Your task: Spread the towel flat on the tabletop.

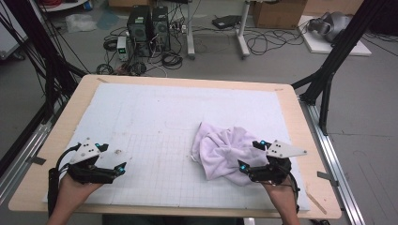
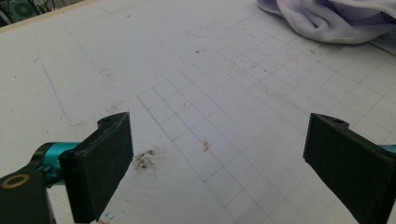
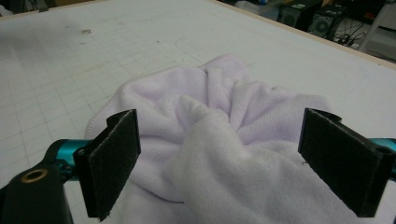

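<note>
I see the crumpled pale lilac towel (image 1: 225, 151) lying on the white gridded mat (image 1: 155, 117), on the right half of the table (image 1: 61, 136). My right gripper (image 1: 251, 159) hovers just at its near edge; in the right gripper view its jaws stand wide apart on both sides of a raised fold, and the pads do not press it. My left gripper (image 1: 115, 161) is well apart from the towel, with jaws spread over bare mat near a dark smudge (image 2: 145, 159). I can read no label or writing anywhere.
</note>
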Demonstrator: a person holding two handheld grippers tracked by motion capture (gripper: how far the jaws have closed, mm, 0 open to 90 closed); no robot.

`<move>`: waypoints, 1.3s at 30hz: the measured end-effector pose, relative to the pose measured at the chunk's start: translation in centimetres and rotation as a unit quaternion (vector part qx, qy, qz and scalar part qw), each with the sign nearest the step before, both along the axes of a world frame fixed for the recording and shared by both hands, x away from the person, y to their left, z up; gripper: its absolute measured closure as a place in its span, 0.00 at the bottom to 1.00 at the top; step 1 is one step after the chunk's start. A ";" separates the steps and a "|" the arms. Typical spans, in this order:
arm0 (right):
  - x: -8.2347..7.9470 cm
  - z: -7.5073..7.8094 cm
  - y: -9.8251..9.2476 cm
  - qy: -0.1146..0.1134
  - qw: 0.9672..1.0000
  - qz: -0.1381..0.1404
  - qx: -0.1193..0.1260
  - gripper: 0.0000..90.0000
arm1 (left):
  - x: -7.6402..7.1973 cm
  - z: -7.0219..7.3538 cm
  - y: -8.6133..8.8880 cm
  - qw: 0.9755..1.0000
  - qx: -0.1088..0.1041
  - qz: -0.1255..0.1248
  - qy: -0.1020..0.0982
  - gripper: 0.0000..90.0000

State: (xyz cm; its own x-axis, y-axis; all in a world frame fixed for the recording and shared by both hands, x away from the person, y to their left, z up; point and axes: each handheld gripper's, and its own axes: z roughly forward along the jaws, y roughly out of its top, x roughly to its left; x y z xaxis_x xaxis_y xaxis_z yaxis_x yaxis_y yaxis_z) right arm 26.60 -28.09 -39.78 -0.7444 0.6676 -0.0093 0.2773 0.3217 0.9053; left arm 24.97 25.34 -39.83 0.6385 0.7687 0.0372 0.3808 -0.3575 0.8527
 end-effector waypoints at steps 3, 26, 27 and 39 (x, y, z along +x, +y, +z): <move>0.2 -0.2 0.1 -0.001 1.000 0.002 -0.004 0.14 | 0.2 -0.1 0.0 1.000 0.001 0.000 0.002 0.10; -0.4 0.3 -0.1 -0.004 1.000 0.002 0.001 0.14 | 0.3 -0.1 0.0 1.000 -0.002 -0.004 0.003 0.10; -0.4 0.3 -0.1 -0.008 1.000 0.002 -0.002 0.14 | 0.3 -0.1 0.0 1.000 -0.003 -0.003 0.003 0.10; 0.3 1.3 0.6 0.010 1.000 0.029 0.007 0.13 | 0.2 -0.1 0.1 1.000 -0.003 0.000 0.000 0.10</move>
State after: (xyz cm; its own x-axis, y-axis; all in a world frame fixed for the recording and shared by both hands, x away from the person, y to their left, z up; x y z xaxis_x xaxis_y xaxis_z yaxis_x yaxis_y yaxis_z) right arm 26.94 -27.49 -38.47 -0.7815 0.6237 0.0163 0.2776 0.3243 0.9043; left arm 25.16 25.45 -39.93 0.6386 0.7689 0.0320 0.3813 -0.3523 0.8547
